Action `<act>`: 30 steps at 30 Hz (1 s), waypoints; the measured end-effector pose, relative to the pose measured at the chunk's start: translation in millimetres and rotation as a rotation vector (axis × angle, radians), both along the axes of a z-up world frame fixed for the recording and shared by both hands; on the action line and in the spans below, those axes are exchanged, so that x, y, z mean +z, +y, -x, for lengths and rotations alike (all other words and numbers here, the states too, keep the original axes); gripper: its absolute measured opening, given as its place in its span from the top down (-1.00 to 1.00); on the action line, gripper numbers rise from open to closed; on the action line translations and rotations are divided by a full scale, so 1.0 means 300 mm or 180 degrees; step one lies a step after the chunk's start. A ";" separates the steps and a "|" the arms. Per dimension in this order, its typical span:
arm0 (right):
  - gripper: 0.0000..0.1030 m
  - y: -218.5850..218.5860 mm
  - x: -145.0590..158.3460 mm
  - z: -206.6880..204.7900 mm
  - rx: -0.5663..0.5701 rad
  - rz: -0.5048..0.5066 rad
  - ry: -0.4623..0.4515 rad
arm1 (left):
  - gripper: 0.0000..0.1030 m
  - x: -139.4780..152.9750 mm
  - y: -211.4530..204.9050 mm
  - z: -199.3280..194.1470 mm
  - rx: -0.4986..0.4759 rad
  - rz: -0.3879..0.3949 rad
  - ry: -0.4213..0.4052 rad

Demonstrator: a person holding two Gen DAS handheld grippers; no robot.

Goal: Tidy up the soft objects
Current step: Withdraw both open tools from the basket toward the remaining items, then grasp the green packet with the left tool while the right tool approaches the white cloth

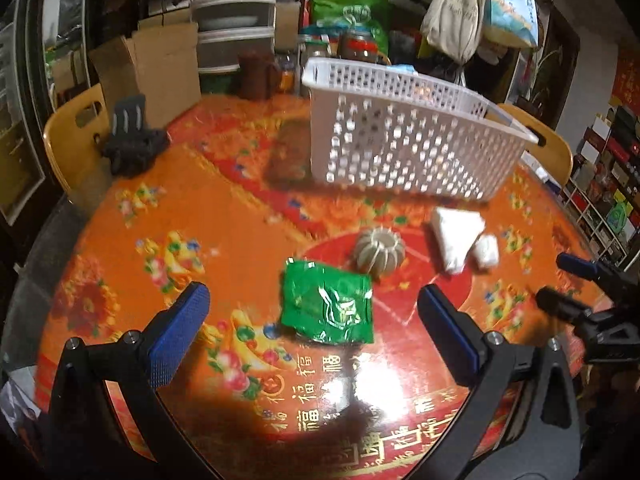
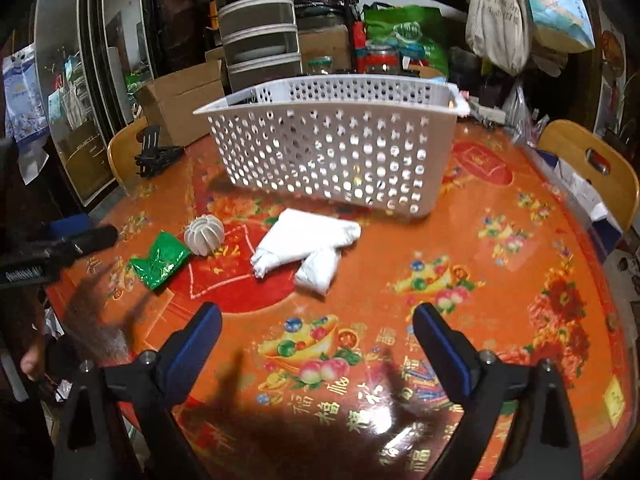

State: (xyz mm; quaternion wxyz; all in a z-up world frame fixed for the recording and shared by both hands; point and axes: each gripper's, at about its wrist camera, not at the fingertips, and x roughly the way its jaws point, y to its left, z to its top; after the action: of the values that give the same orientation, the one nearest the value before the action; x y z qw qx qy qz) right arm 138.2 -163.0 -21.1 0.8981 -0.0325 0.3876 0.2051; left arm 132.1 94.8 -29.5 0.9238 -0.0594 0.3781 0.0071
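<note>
Lying apparently beyond left claw [image 1: 314,334]: packet [image 1: 327,307]

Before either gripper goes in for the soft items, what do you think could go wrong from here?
1. The green foil packet lies flat on the glossy table, so the left gripper may skid it rather than lift it.
2. The ribbed ball sits right beside the packet and could be knocked rolling.
3. The white folded cloth and small white roll touch, so the right gripper might drag both.
</note>
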 end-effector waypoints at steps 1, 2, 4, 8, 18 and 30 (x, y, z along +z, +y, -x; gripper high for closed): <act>-0.87 -0.002 -0.007 0.003 -0.0003 -0.0009 0.0001 | -0.99 -0.027 -0.006 -0.006 -0.0017 -0.0027 0.0026; -0.87 -0.001 -0.012 0.003 -0.0009 -0.0007 -0.0003 | -0.99 -0.048 -0.017 -0.015 -0.0034 -0.0043 0.0052; -0.87 0.006 -0.023 -0.003 -0.0013 0.0025 -0.0003 | -0.99 -0.077 -0.031 -0.035 -0.0057 -0.0065 0.0101; -0.87 0.026 -0.048 -0.031 0.0002 0.0060 0.0066 | -0.99 -0.118 -0.047 -0.073 -0.0093 -0.0047 0.0183; -0.69 0.080 -0.089 -0.123 0.0002 0.0200 0.0187 | -0.98 -0.170 -0.057 -0.115 -0.0124 -0.0014 0.0298; -0.01 0.109 -0.123 -0.190 -0.0019 0.0303 0.0265 | -0.50 -0.175 -0.080 -0.125 -0.0153 -0.0193 0.0317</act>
State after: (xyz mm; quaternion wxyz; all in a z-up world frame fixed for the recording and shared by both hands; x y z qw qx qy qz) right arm 195.1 -130.2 -58.0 0.8793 -0.0655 0.4341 0.1849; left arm 169.6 70.8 -82.0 0.9052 -0.0219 0.4245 -0.0007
